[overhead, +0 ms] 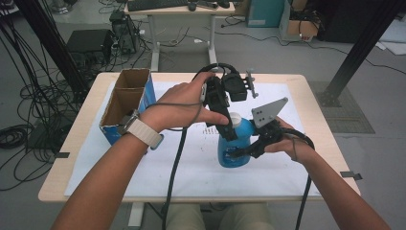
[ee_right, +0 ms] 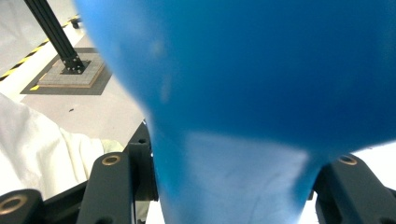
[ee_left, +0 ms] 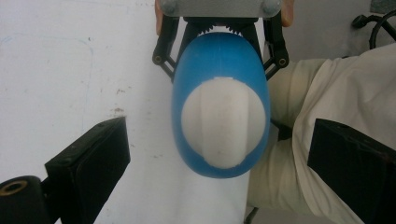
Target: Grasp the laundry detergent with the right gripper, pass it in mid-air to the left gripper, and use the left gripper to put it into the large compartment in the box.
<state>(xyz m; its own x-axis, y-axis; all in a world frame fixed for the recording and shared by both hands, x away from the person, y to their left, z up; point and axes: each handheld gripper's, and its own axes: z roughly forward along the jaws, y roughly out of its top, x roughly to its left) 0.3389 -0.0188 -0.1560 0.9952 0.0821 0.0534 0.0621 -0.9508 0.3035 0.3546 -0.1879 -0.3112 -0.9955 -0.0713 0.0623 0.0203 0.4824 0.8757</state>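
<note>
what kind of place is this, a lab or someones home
Most likely a lab or robotics workshop, not a home: loose cables sprawl over the grey floor, black aluminium frame posts stand around the table, and a desk with a keyboard sits behind.

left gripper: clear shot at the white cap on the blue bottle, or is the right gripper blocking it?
Probably yes. The left gripper hangs straight above the white cap of the blue plastic bottle, jaws open on either side. The right gripper clamps the bottle's body lower down, leaving the cap free.
</note>
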